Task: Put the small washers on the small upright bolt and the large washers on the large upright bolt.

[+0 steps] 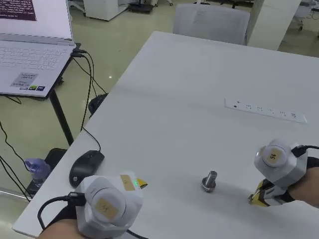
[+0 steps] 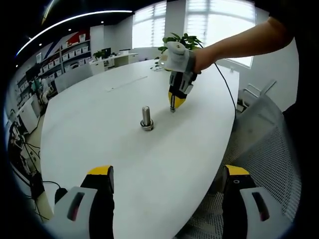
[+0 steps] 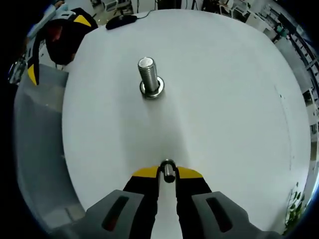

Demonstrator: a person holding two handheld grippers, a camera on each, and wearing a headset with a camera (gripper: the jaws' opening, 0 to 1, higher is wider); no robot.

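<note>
A large steel bolt [image 1: 210, 180] stands upright on the white table [image 1: 189, 99], with a washer [image 3: 152, 90] around its base. To the right of it, my right gripper [image 1: 256, 198] is shut on a small bolt [image 3: 168, 172]. That small bolt [image 2: 173, 106] pokes down from the yellow tips, close to the tabletop. My left gripper [image 2: 167, 174] is open near the table's front left edge, nothing between its jaws. It faces the large bolt [image 2: 146, 118] from some distance. The large bolt [image 3: 148, 74] lies straight ahead in the right gripper view.
A black mouse [image 1: 85, 167] lies at the table's left edge, close to my left gripper [image 1: 139, 184]. A white power strip [image 1: 264, 110] lies at the back right. A laptop [image 1: 30, 55] sits on a side stand to the left, cables hanging below. A chair [image 1: 212, 22] stands behind the table.
</note>
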